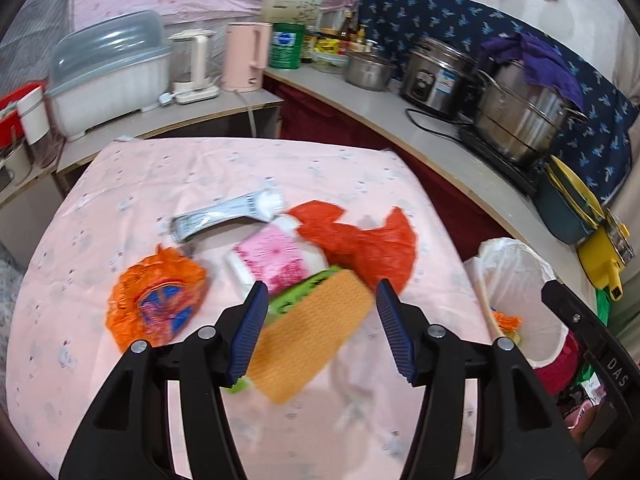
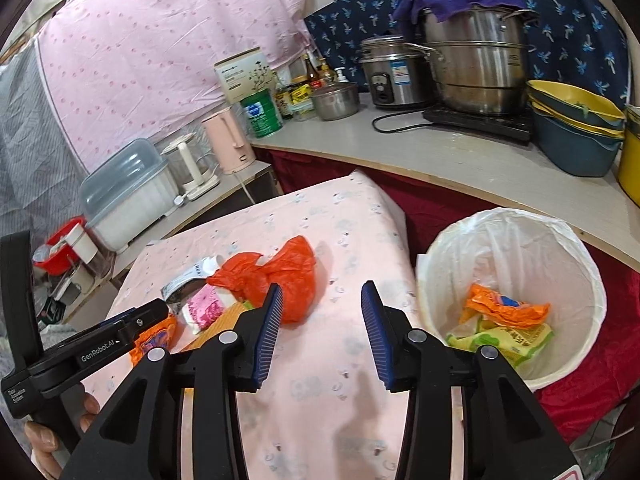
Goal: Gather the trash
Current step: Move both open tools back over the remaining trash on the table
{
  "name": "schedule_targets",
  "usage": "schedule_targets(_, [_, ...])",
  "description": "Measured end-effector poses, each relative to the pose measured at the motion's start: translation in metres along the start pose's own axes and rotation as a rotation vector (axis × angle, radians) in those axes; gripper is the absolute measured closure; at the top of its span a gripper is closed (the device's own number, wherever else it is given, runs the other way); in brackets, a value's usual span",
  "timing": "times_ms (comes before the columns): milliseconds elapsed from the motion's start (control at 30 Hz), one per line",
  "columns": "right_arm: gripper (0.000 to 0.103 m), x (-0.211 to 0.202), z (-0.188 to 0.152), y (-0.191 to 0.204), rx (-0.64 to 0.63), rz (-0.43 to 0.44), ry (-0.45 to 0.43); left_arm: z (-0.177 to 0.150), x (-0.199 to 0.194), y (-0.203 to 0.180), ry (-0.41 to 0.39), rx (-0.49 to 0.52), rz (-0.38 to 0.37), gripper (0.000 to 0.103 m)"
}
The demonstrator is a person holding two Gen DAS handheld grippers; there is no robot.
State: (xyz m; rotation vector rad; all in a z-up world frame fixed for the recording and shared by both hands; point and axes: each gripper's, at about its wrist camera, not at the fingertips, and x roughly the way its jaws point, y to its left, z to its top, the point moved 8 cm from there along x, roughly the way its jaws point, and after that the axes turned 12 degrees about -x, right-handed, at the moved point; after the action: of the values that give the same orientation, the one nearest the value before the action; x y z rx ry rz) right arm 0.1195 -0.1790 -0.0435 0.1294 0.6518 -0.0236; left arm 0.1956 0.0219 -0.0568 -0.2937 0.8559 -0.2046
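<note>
Left wrist view: jaws of the left gripper (image 1: 320, 328) parted, pads clear of everything, an orange-and-green packet (image 1: 316, 332) lying on the table (image 1: 100, 208) between them, unheld. Around it: crumpled orange wrapper (image 1: 156, 300), pink-labelled tub (image 1: 276, 260), grey tube (image 1: 224, 216), red plastic bag (image 1: 360, 244). Best done by lowering squarely over the packet, closing on its narrow sides.

Right wrist view: jaws of the right gripper (image 2: 322, 332) parted, nothing between them, above bare cloth. Lined bin (image 2: 576, 248) just beside the table, holding an orange wrapper (image 2: 504, 308) and a yellow-green packet (image 2: 508, 340).
</note>
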Motion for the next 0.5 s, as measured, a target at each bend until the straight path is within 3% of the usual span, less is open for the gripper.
schedule_targets(233, [0.063, 0.02, -0.002, 0.039, -0.043, 0.037, 0.032, -0.001, 0.003, 0.075, 0.006, -0.094, 0.094, 0.046])
schedule_targets(500, [0.062, 0.046, -0.007, 0.075, -0.082, 0.068, 0.072, 0.0, 0.007, 0.139, -0.007, -0.159, 0.196, 0.029])
